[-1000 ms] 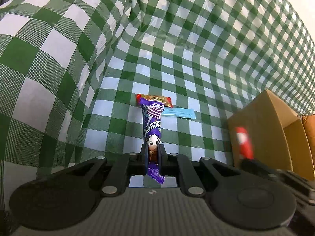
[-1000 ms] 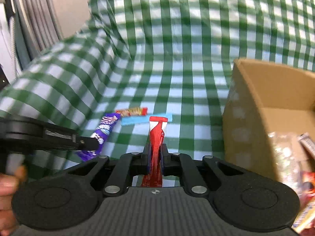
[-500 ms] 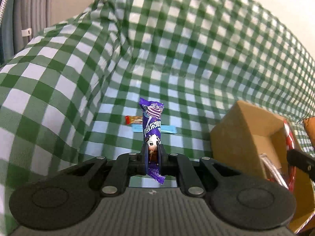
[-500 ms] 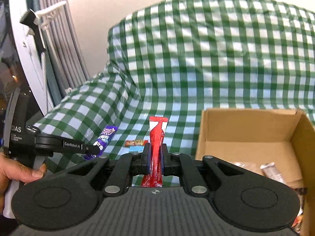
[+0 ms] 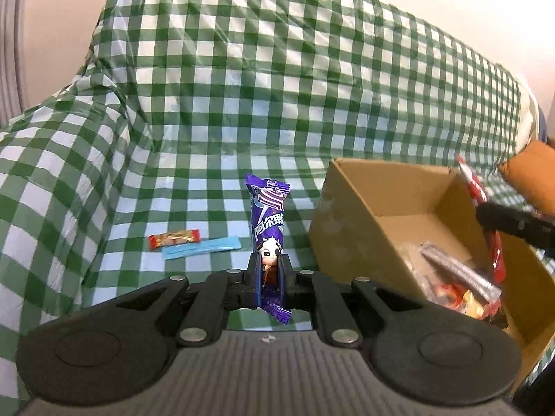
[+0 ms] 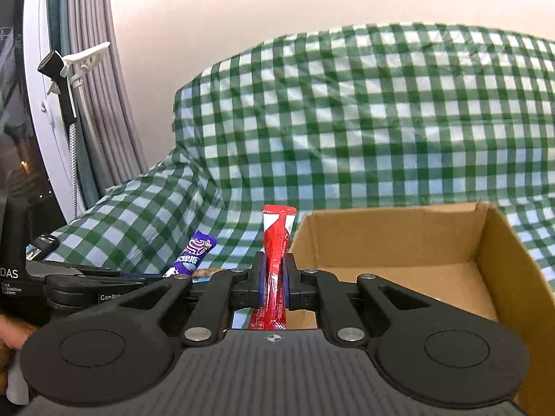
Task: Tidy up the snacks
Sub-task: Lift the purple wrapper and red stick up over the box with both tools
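My left gripper (image 5: 270, 262) is shut on a purple snack packet (image 5: 267, 218) that stands upright above the sofa seat, left of the cardboard box (image 5: 350, 228). My right gripper (image 6: 274, 266) is shut on a long red snack stick (image 6: 275, 242), held near the box's (image 6: 399, 239) left wall. In the left wrist view the right gripper (image 5: 485, 213) with the red stick (image 5: 478, 190) hangs over the box's right side. The purple packet (image 6: 194, 253) also shows at the left of the right wrist view. Several wrapped snacks (image 5: 461, 284) lie inside the box.
A small red-ended orange wrapper (image 5: 175, 237) and a flat blue strip (image 5: 203, 247) lie on the green checked cover (image 5: 242, 104) left of the box. An orange cushion (image 5: 530, 176) sits at the far right. Grey curtains (image 6: 93, 79) and a window frame stand to the left.
Both grippers have risen and swung right toward the box with their snacks. The views pulled back from the seat, and the box's inside now shows.
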`<action>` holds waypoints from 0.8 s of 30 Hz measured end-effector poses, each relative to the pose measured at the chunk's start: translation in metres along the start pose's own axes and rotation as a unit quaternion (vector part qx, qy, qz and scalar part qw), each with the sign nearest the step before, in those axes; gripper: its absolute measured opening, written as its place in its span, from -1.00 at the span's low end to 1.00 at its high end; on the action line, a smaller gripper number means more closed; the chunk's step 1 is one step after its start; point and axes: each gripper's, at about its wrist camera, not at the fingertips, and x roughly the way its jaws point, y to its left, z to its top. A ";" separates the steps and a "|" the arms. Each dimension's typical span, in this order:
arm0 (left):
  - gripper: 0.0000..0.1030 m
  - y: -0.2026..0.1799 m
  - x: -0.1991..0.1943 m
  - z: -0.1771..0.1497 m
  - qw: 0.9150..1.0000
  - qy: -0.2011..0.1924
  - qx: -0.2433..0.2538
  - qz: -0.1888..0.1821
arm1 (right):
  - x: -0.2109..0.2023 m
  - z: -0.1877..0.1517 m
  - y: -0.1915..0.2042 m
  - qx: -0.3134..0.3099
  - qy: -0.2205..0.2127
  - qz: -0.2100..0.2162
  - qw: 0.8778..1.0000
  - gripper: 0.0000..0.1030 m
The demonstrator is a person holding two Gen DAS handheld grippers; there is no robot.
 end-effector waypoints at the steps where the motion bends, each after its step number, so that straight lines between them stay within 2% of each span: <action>1: -0.81 0.000 0.001 0.001 1.000 -0.004 -0.005 -0.002 | 0.001 0.000 -0.004 0.001 0.001 -0.005 1.000 -0.80; 14: -0.81 -0.005 -0.001 0.007 0.999 -0.042 -0.017 -0.016 | 0.005 0.000 -0.034 0.022 -0.004 -0.041 0.999 -0.79; 24: -0.81 -0.003 0.004 0.008 0.999 -0.041 -0.014 -0.019 | 0.006 -0.002 -0.032 0.016 -0.001 -0.046 0.999 -0.79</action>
